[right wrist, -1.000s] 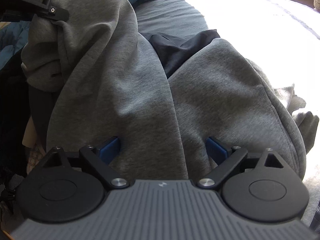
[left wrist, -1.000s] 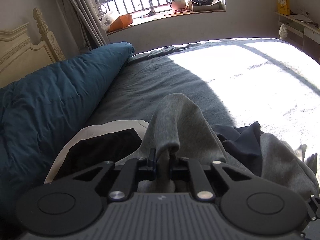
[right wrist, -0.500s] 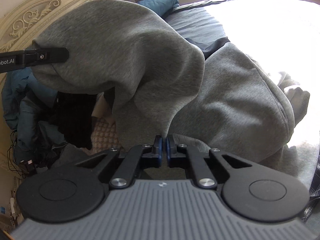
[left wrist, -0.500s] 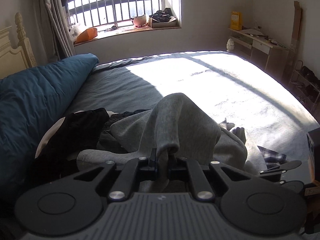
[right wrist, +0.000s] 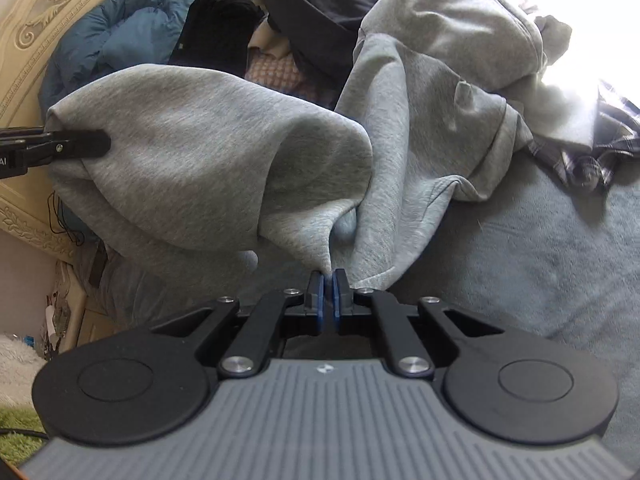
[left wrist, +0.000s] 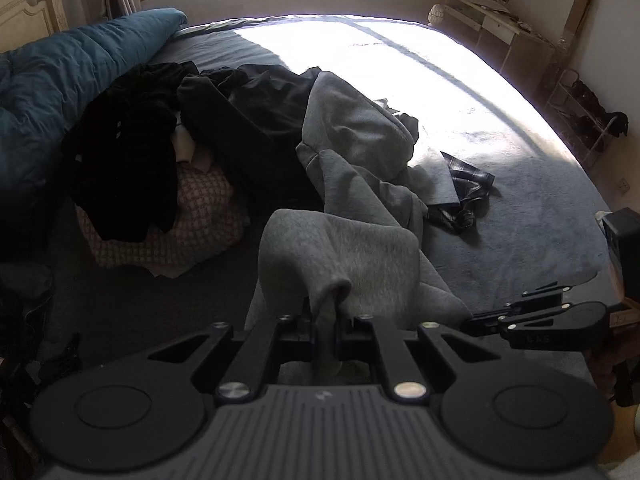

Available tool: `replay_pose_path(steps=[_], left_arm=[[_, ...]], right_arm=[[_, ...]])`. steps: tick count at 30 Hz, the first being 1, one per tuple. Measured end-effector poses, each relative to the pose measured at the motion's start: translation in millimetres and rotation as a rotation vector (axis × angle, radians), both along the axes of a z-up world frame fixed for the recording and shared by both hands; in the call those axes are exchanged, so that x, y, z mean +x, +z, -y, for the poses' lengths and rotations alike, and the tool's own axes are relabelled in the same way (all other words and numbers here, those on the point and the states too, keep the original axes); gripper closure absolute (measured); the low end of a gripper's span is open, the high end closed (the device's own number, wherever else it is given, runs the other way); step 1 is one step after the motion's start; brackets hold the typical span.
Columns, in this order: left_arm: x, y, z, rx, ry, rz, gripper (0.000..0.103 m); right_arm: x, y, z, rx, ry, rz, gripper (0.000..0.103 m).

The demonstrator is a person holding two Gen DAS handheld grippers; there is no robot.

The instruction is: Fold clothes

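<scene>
A grey sweatshirt [left wrist: 360, 184] lies half lifted off the grey bed [left wrist: 520, 208]. My left gripper [left wrist: 326, 320] is shut on one edge of it. My right gripper [right wrist: 329, 284] is shut on another edge of the grey sweatshirt [right wrist: 224, 152], with cloth pinched between the blue pads. The cloth hangs stretched between the two grippers. The left gripper shows at the left edge of the right wrist view [right wrist: 96, 144]. The right gripper shows at the right in the left wrist view [left wrist: 472, 323]. The rest of the sweatshirt trails back onto the clothes pile.
A pile of black clothes [left wrist: 132, 152] lies on a checked garment [left wrist: 200, 216] to the left. A plaid garment [left wrist: 464, 188] lies right of the sweatshirt. A teal duvet [left wrist: 60, 76] fills the left. A carved headboard [right wrist: 60, 20], a desk [left wrist: 500, 24] and a shoe rack [left wrist: 580, 120] border the bed.
My right gripper closed on the sweatshirt's edge. Both grippers pulled back and up from the pile, drawing the sweatshirt toward the near side of the bed.
</scene>
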State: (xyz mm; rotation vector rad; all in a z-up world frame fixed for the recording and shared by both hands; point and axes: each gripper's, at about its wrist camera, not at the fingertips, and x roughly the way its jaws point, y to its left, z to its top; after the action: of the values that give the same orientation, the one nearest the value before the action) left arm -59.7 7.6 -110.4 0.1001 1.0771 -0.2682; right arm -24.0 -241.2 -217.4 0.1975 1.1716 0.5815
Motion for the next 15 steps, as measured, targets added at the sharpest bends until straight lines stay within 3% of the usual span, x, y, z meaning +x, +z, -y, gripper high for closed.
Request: replay_pose_path(steps=[7,11,13,15], left_arm=[[-43,-80,-4,0.16,0.022,-0.181,0.092],[-48,-105,-13,0.261,0.022,-0.225,0.072],[-49,-105,-23,0.272,0.055,-0.235,0.06],[-49,-100,-31,0.271,0.093,-0.237,0.049]], right_arm=[[-32,-35,1,-0.111,0.053,-0.101,0.1],[-28,-48,17,-0.09,-0.059,-0.17,0.095],[-25,-49,32,-0.05,-0.145,-0.198,0.086],[-16,-50,51,0.009,-0.251,-0.208,0.065]])
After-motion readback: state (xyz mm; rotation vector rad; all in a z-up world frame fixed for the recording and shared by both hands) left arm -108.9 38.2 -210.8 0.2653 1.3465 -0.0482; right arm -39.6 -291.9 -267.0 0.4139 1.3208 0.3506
